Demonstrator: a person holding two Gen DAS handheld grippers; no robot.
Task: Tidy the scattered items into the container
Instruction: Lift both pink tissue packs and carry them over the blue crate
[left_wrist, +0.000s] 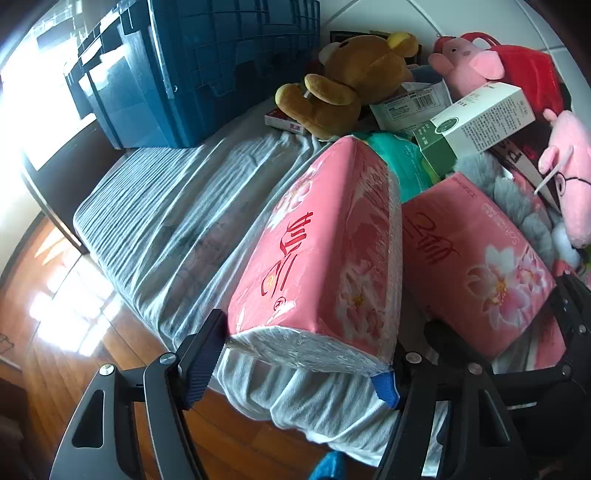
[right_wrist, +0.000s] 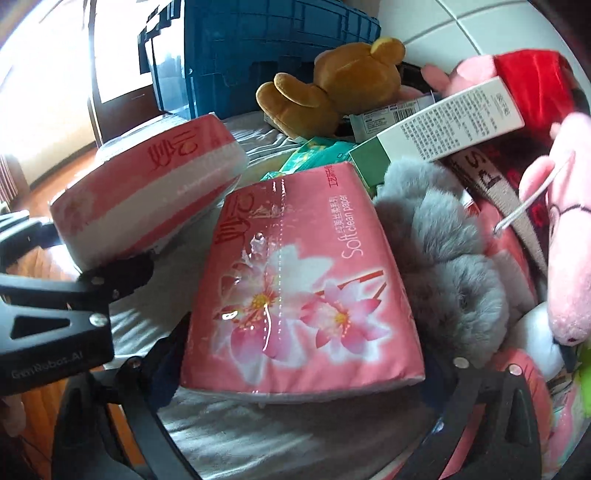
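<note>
Left claw (left_wrist: 295, 365) grips one tissue pack (left_wrist: 317, 258). Right claw (right_wrist: 306, 376), spread wide, straddles the second pack (right_wrist: 303, 280) beside it. Soft, light, slick wrap: pinch across the short sides.

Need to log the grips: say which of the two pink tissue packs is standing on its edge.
The tissue pack between the left gripper's pads stands on its long edge, lifted at one end. The other pink pack lies flat, flowers up, between the right gripper's open fingers.

tissue packs (right_wrist: 303, 280) pink, floral | crate (left_wrist: 207, 62) blue | bear (left_wrist: 354, 81) brown | cloth (left_wrist: 166, 221) grey-white – striped
</note>
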